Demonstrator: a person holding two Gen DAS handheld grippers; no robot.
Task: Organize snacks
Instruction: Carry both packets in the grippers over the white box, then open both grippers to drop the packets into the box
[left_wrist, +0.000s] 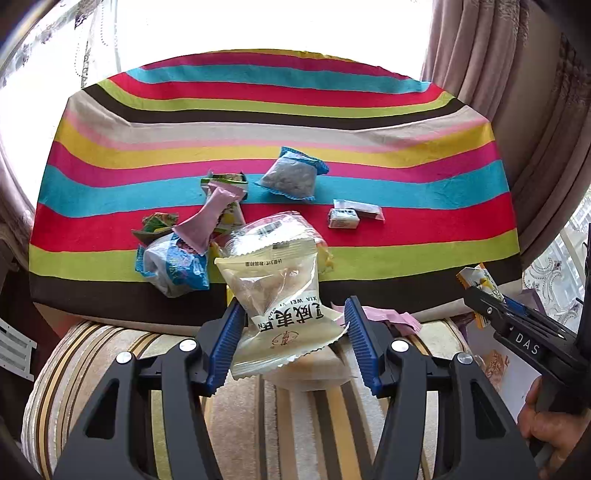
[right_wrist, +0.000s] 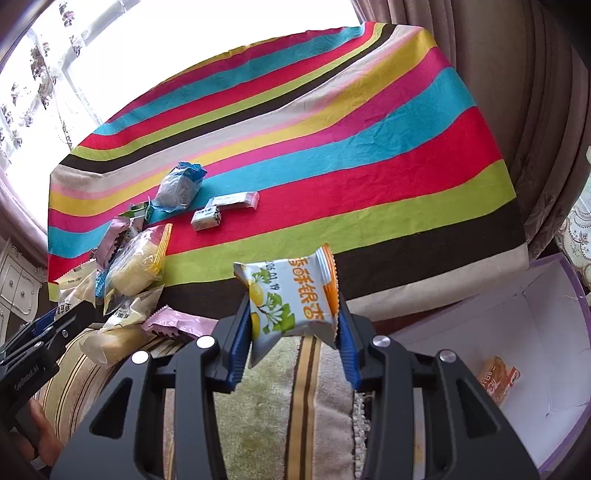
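Left tool (left_wrist: 291, 325) clamping a cream snack packet (left_wrist: 280, 306) between its blue pads, packet standing up and leaning toward the striped tabletop (left_wrist: 406, 236). Right tool (right_wrist: 293, 328) gripping a white-and-orange snack packet (right_wrist: 291, 299) by both side edges, packet upright just short of the tabletop's near edge. Lying on the cloth to the left: a loose pile of snack packets (right_wrist: 136, 258). Sitting open to the right: a pale purple box (right_wrist: 546, 325) holding one orange packet (right_wrist: 496, 378).
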